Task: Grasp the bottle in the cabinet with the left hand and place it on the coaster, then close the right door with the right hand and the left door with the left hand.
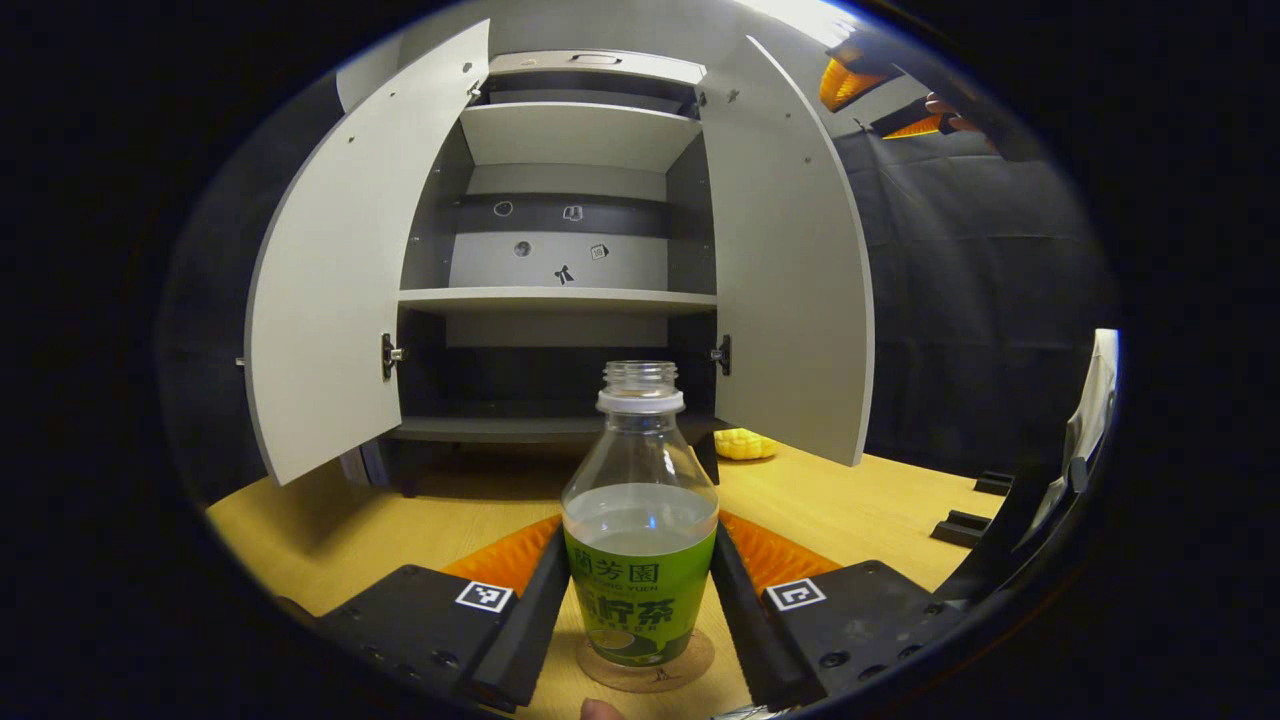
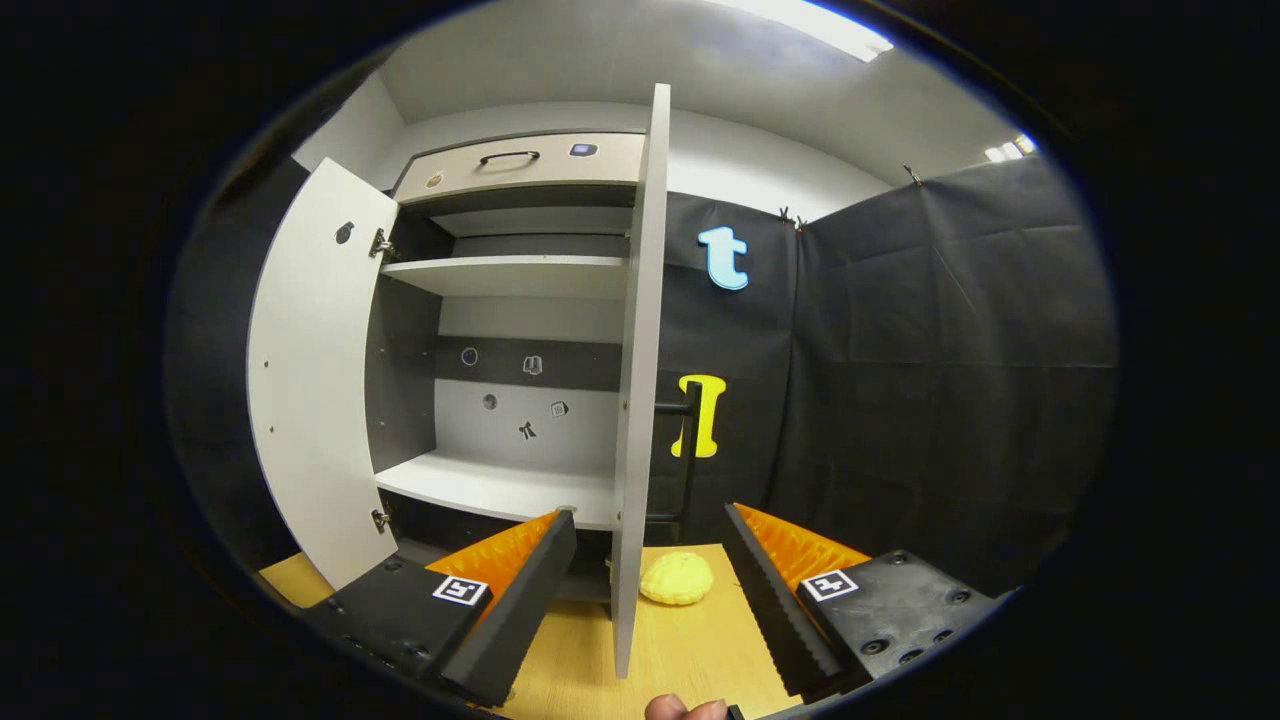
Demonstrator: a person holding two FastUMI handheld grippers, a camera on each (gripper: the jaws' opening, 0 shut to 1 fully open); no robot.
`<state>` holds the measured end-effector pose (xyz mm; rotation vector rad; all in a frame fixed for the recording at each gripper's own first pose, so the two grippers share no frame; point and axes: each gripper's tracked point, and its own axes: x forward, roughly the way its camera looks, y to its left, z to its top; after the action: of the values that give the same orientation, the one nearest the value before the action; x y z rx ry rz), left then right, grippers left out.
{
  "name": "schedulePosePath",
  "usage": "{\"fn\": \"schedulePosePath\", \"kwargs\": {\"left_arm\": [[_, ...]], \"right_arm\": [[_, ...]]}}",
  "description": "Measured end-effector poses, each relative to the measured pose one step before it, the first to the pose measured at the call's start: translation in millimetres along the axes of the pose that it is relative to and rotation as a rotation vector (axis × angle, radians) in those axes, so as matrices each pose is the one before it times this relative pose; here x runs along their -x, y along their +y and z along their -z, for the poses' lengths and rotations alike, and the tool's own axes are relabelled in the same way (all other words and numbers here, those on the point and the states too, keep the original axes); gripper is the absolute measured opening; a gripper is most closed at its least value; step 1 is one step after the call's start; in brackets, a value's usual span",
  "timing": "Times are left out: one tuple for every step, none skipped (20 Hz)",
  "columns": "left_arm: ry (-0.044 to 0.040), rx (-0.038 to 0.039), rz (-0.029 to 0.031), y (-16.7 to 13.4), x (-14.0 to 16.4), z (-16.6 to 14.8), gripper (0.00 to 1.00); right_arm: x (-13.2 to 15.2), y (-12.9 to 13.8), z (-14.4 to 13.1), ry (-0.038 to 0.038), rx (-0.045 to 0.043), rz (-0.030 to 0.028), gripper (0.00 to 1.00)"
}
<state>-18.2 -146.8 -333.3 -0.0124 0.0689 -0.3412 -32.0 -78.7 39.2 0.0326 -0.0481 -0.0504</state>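
On the bench [image 1: 320, 530], before the open cabinet [image 1: 575, 135]: one bottle [image 1: 640, 520], uncapped, part-filled, green label, upright on a round coaster [image 1: 690, 672]. Left gripper [image 1: 640, 600]: jaws flank the bottle's label closely on both sides; whether they press it cannot be told. Right gripper [image 2: 650, 590]: jaws wide, straddling the edge of the right door [image 2: 640, 380] without touching. Left door [image 2: 310, 380]: swung open. Yellow item [image 2: 677, 578]: on the bench beside the right door.

Bright ceiling light [image 2: 810, 25] glares at top; sharp focus, strong fisheye bending toward dim edges.
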Motion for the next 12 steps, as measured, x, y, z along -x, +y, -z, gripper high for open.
{"fn": "schedulePosePath", "kwargs": {"left_arm": [[0.00232, 0.00491, -0.00365, -0.92, -0.91, 1.56, 0.77], [-0.00013, -0.00427, -0.00065, -0.87, -0.14, 0.11, 0.78], [-0.00235, -0.00811, 0.00453, -2.40, -0.84, 1.44, 0.78], [0.00337, -0.00646, 0.01181, -2.78, -0.55, 0.98, 0.78], [0.00669, -0.00244, 0.01534, -3.36, -1.14, 3.08, 0.78], [0.00675, -0.00212, 0.00535, -0.24, 0.42, 1.64, 0.79], [0.00620, -0.00115, -0.00498, 1.19, 1.40, 2.13, 0.79], [0.00084, 0.00162, -0.00657, 2.07, 0.28, -0.27, 0.80], [0.00207, 0.00117, -0.00182, 0.50, 0.56, 0.06, 0.80], [0.00569, -0.00295, -0.00112, 0.05, 0.55, 1.13, 0.81], [0.00667, -0.00089, 0.00029, 0.86, 0.86, 1.64, 0.87], [0.00482, 0.00156, 0.00121, -0.36, 0.72, 0.67, 0.98]], "right_arm": [[-0.07, -1.68, -0.02, 0.00144, -0.00397, 0.00511, 0.98], [0.43, -1.32, 0.18, 0.00092, 0.00044, 0.00316, 0.98], [0.44, -0.72, -0.35, 0.00022, 0.00317, 0.00213, 0.98], [0.38, -0.93, -0.29, 0.00073, 0.00200, 0.00138, 0.98], [0.60, -1.07, 0.11, 0.00215, -0.00215, 0.00208, 0.98], [0.64, -0.40, -0.43, 0.00118, -0.00400, -0.00062, 0.98], [1.02, -0.28, 0.01, 0.00161, -0.00125, 0.00110, 0.98], [1.06, -0.59, -1.06, -0.00139, 0.00090, 0.00221, 0.98], [0.73, -1.11, -0.76, -0.00347, 0.00187, 0.00316, 0.98], [1.28, -0.44, -0.12, -0.00023, 0.00085, 0.00181, 0.98], [0.99, -0.34, 0.42, 0.00079, 0.00045, 0.00075, 0.98], [1.10, -0.06, 0.78, 0.00182, 0.00102, 0.00158, 0.98]]}}
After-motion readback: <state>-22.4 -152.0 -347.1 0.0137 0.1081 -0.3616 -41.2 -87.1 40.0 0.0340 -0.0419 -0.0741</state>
